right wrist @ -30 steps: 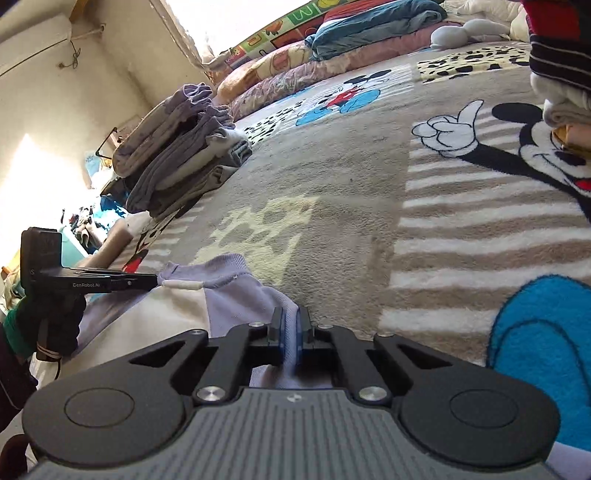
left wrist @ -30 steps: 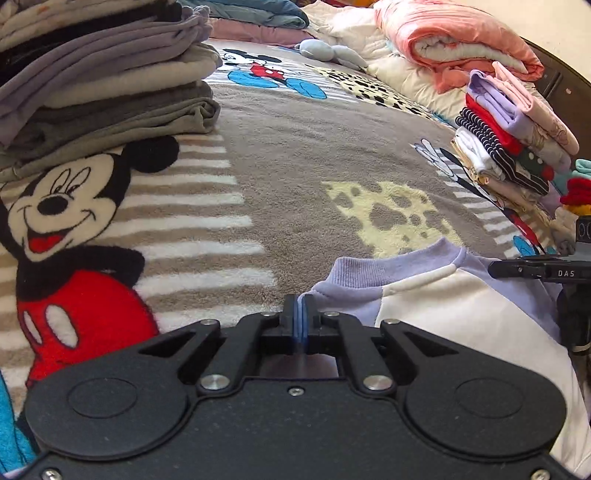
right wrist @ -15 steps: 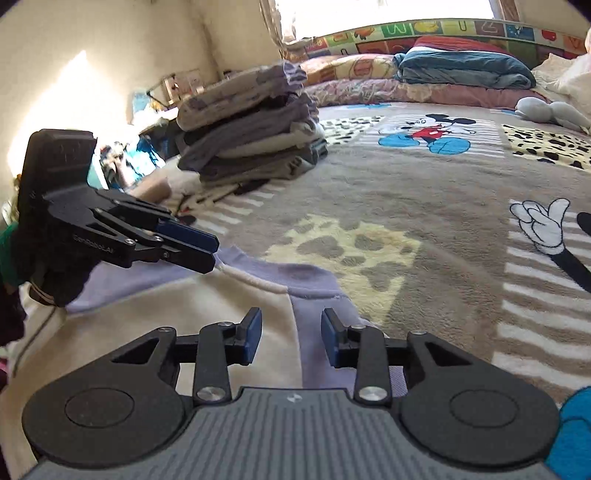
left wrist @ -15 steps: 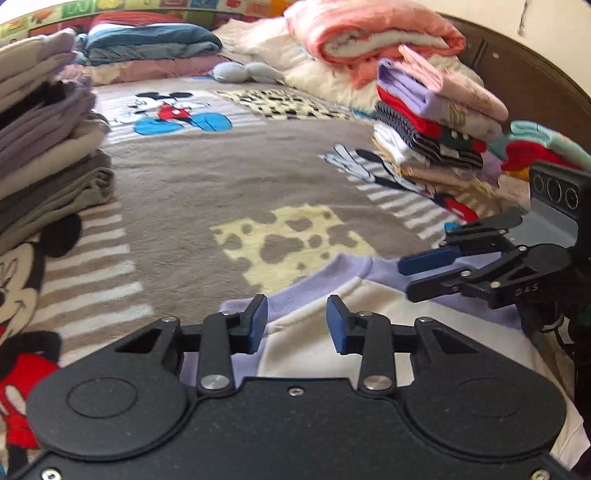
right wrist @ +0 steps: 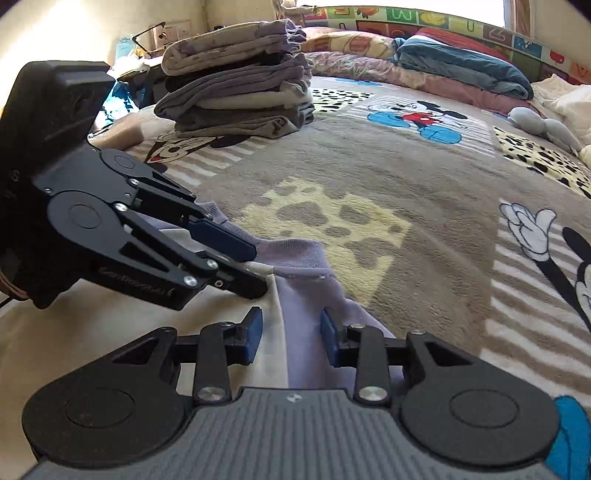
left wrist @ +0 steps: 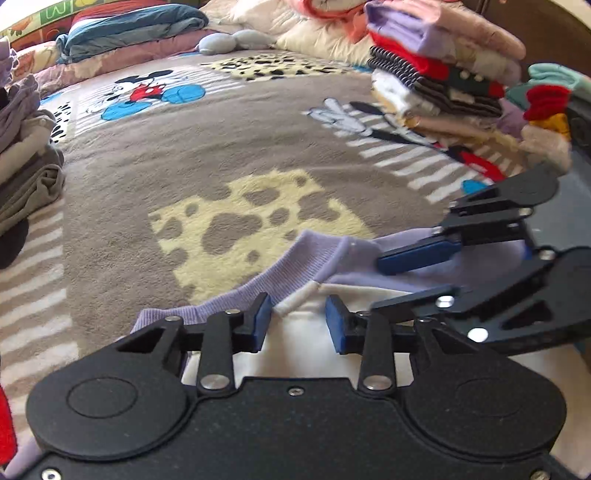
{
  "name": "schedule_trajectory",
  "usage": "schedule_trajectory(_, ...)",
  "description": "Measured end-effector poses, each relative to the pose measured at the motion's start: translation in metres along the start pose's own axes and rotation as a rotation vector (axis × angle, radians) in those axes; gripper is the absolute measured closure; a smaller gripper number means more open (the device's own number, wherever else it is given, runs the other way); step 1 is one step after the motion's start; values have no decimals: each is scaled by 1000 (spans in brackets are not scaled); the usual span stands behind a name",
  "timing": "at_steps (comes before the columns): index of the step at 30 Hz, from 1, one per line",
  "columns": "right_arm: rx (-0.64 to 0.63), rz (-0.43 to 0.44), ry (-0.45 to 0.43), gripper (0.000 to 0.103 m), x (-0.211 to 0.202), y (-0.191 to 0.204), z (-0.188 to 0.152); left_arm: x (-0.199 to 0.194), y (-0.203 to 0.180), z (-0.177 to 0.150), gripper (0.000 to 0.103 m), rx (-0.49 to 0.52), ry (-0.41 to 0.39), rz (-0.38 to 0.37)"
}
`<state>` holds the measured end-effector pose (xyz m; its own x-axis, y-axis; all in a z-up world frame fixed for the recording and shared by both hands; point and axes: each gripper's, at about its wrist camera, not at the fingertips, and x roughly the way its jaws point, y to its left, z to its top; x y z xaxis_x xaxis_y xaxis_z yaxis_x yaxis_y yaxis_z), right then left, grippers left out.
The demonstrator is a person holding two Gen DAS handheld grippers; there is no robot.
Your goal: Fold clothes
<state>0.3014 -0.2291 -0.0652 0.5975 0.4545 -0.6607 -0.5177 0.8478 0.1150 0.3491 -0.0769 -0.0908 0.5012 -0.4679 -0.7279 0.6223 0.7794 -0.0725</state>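
The left gripper [left wrist: 298,325] and right gripper [right wrist: 290,334] both hang wide apart, holding nothing, just over the purple and cream top [left wrist: 306,343] lying flat on the blanket [left wrist: 207,162]. It looks soft, light and floppy, so pinch its thick ribbed edge [left wrist: 291,266]. Folded piles [right wrist: 240,85] sit farther back

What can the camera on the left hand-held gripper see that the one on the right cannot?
Only the left wrist view shows the colourful stack of folded clothes at the bed's right edge.

Only the right wrist view shows the whole grey and lilac stack of folded clothes and a pair of glasses behind it.

Both show the lilac and cream sweatshirt lying on the cartoon mouse blanket, with the left hand-held gripper and right hand-held gripper open above it.
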Motion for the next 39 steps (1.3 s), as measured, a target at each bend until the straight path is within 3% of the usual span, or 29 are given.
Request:
schedule_trajectory(5, 77, 11, -112, 68, -53, -29, -7, -31, -25, 14, 72, 5, -112, -64)
schedule_trajectory(8, 184, -9, -143, 67, -67, -62, -27, 3, -40, 19, 82, 23, -54, -59)
schedule_trajectory(11, 239, -43, -127, 66, -72, -81, -48, 27, -28, 21, 94, -74, -46, -20)
schedule_trajectory(12, 252, -38, -134, 66, -75, -85, -52, 22, -24, 24, 94, -128, -56, -27)
schedule_trajectory(15, 296, 69, -178, 67, -83, -90, -54, 2, -33, 25, 94, -119, -99, -41)
schedule_trajectory(18, 252, 15, -80, 69, -68, -87, -59, -4, -42, 21, 94, -117, -100, -92)
schedule_trajectory(19, 242, -43, -48, 72, -63, -89, -63, 3, -44, 21, 94, -115, -80, -51)
schedule_trajectory(20, 274, -52, -59, 81, -64, -95, -67, 17, -40, 21, 94, -140, -45, 21)
schedule_trajectory(22, 300, -65, -73, 81, -73, -101, -70, 27, -15, 16, 95, -295, -59, -31)
schedule_trajectory(24, 283, -92, -70, 80, -82, -104, -75, 19, -11, 15, 96, -354, -75, -47)
schedule_trajectory(27, 289, -123, -90, 78, -96, -114, -86, 6, -33, 13, 95, -273, -86, -17)
schedule_trajectory(29, 280, -129, -126, 74, -110, -117, -90, -5, -51, 11, 95, -222, -110, -40)
schedule_trajectory(32, 253, -95, -173, 61, -128, -121, -98, -16, -91, 10, 95, -100, -136, -87)
schedule_trajectory(39, 124, 4, -123, 58, -95, -108, -83, 3, -116, 10, 95, -99, -112, -99)
